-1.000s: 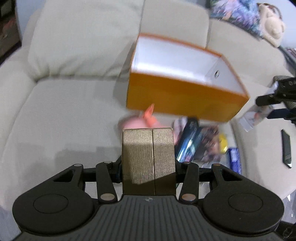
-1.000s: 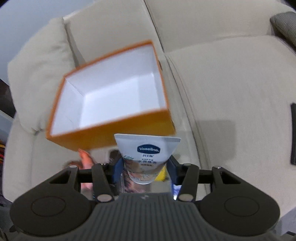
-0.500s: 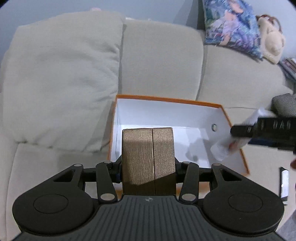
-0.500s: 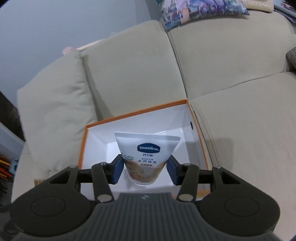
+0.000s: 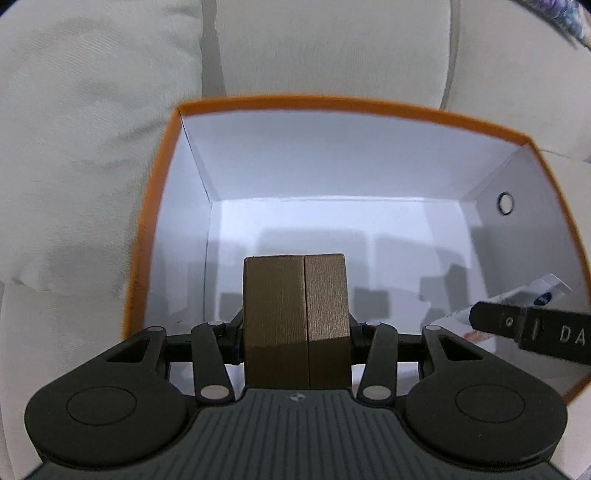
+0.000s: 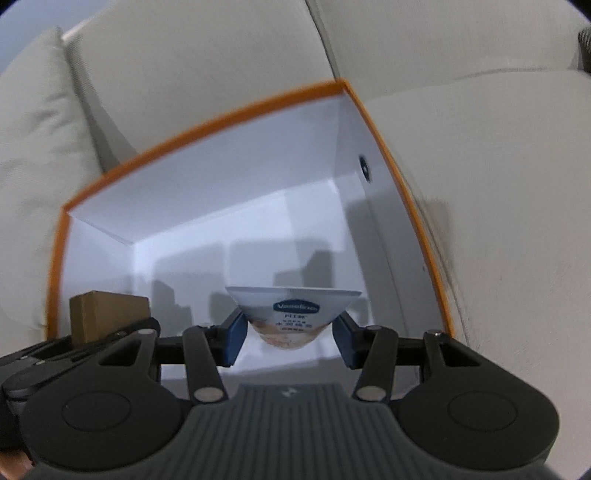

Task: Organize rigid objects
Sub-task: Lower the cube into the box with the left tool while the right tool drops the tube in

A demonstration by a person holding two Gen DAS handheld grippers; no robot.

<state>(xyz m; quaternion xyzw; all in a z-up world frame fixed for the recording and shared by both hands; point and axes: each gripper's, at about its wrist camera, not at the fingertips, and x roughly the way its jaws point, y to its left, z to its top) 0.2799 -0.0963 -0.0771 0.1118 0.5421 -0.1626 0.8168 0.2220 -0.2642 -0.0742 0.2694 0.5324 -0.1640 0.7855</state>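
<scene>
An orange box (image 5: 155, 206) with a white inside (image 6: 258, 206) rests on a beige sofa. My left gripper (image 5: 295, 332) is shut on a brown ribbed box (image 5: 295, 317) and hangs over the left part of the orange box's floor. My right gripper (image 6: 291, 332) is shut on a white Vaseline tube (image 6: 295, 314), crimped end forward, over the right part of the box. The tube (image 5: 532, 299) and the right gripper's finger (image 5: 517, 321) show at the right edge of the left wrist view. The brown box (image 6: 107, 310) appears at the left of the right wrist view.
A beige cushion (image 5: 85, 155) leans against the sofa back left of the box. The sofa seat (image 6: 498, 184) spreads to the right of it. A round hole (image 5: 505, 203) pierces the box's right wall. A patterned pillow corner (image 5: 561, 18) shows at top right.
Both grippers have come forward and down over the orange box, which went from farther off to filling both views. Each keeps its hold on its object.
</scene>
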